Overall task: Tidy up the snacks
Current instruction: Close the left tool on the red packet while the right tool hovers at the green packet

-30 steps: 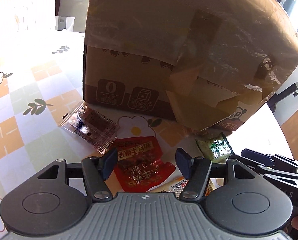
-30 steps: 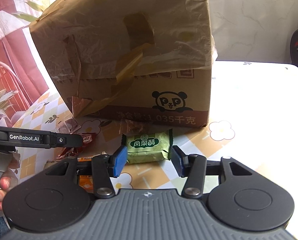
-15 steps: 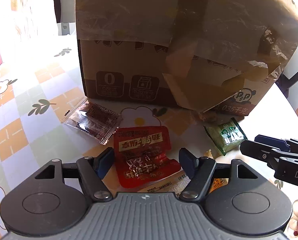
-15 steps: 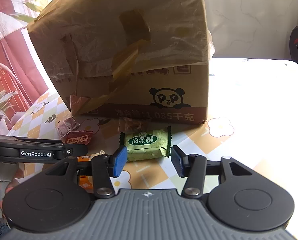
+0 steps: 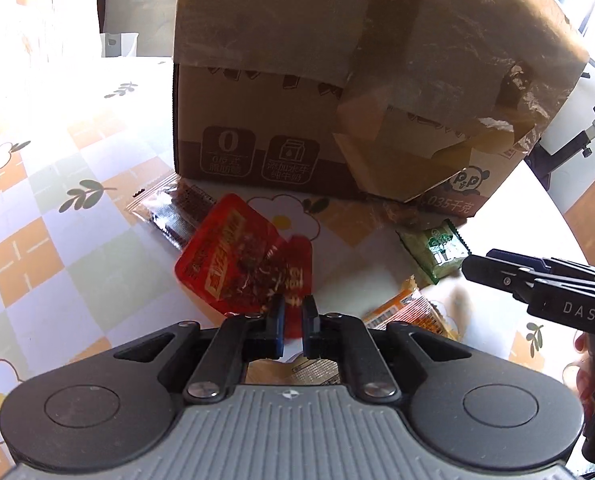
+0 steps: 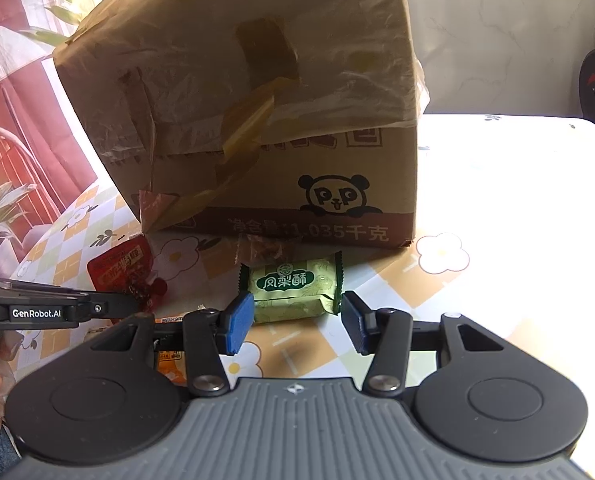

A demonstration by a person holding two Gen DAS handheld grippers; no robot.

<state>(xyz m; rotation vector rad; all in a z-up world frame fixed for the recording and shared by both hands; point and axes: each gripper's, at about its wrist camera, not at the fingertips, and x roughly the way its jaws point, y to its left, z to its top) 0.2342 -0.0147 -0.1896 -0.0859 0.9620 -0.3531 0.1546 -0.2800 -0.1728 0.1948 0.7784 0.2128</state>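
**Left tongs clamp the red packet; right tongs wait wide at the green one**

Since the earlier frame the left gripper [image 5: 293, 322] has snapped from wide apart to clenched, its jaws having just been closing, and the red snack packet [image 5: 243, 258] that lay flat on the table between them now hangs pinched by its near edge, tilted up and crumpled. Its fingertips [image 5: 277, 320] press on a fold of the red film, with only that thin strip between the pads. Seen from the right wrist, the same packet [image 6: 125, 270] stands lifted at the tip of the left tool, off the checked, flower-printed tablecloth [image 5: 37, 248].

The right gripper [image 6: 297, 322] has kept its place and its gap. Its jaws stand released, half spread, and the green pastry packet [image 6: 291, 290] lies on the cloth just beyond and between the pads, its ends close to the blue pads, though contact cannot be told. From the left wrist that green packet [image 5: 433, 248] lies to the right of the red one, just ahead of the right tool's tip.

Nearest the left tool, an orange packet [image 5: 411, 312] lies flat, partly under the gripper body. Behind the red packet a clear packet with dark contents [image 5: 173, 210] rests on the cloth near the box's front corner. Farthest back stands the cardboard box [image 5: 297, 120], its taped flap hanging over the front, a panda printed low on one side.
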